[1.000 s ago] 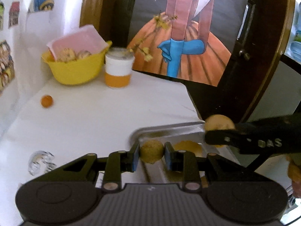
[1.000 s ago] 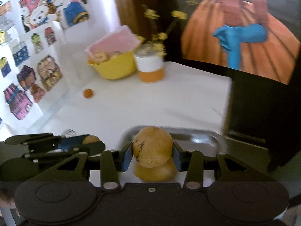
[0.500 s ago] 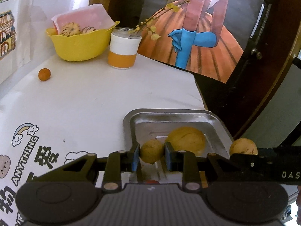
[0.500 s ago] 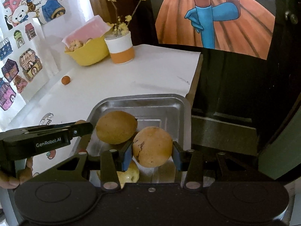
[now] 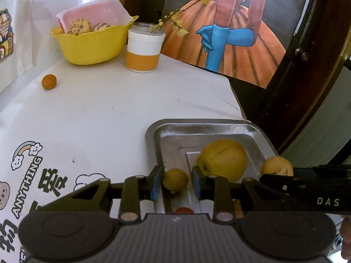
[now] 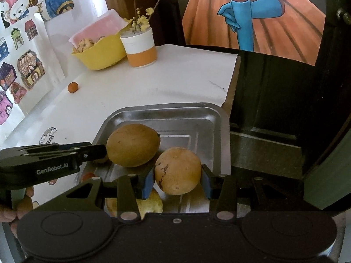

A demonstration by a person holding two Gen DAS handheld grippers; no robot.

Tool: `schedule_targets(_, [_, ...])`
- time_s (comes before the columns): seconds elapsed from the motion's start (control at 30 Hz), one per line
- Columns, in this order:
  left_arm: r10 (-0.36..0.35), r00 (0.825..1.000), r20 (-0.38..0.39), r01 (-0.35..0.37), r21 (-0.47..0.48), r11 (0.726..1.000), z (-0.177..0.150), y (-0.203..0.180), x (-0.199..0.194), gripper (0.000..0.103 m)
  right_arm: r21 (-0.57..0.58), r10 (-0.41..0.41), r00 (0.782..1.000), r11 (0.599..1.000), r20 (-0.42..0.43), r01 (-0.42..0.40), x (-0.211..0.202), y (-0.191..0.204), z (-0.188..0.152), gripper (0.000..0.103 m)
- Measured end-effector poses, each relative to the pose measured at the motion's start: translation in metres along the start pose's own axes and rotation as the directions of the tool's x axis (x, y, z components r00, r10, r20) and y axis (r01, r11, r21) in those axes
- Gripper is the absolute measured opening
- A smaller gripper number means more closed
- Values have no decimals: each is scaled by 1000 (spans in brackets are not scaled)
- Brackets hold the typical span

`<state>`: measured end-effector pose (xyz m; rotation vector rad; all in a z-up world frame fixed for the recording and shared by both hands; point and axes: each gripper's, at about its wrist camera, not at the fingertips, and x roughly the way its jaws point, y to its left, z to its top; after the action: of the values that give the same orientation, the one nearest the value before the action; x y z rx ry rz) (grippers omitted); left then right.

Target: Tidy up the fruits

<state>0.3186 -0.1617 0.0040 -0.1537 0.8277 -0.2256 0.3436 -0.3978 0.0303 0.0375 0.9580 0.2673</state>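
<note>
Red thing: mostly hidden behind the left tool body, too little shows to name it.
Pale fruit: half covered by the right tool frame.
Fruits in yellow bowl: partly behind the rim and pink sheet.
Tray: near edge hidden.

1. The tray near the tabletop's right edge is brushed metal, dully reflective.
2. The tabletop wears a matt white paper cover.
3. The yellow bowl at the far left corner looks like smooth glossy plastic.
4. The left gripper is matt black plastic with blue pads.
5. The round fruit has matt, speckled skin.
</note>
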Motion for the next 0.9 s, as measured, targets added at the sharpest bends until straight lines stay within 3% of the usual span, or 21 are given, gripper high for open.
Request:
schedule_targets(0.13, [2,1000,1,-2,-9,1000,1,1,-2,55,2,-6,1000,1000,-2,6,2,-1,0,48])
schedule_targets(0.27, [8,1000,8,-8,-23,1000,1,3,-7,69,-3,-6,1000,1000,15,6,-2,0,1,58])
schedule_targets(0.37, [16,1000,15,-16,-38,999,3,4,-13,84,0,-8,1000,1000,23,8,-6,1,1,63])
schedule_targets(0.5, [24,999,28,-23,-45,999,5,4,-22,95,-3,-10,999,1000,38,10,-13,5,1,74])
schedule_targets(0.67, [40,998,44,-38,-55,998,7,7,-34,101,-11,-9,998,1000,54,10,-25,11,-1,91])
schedule_targets(0.9, [26,998,55,-20,-115,993,4,28,-57,102,-7,-5,998,1000,69,5,-45,22,-4,102])
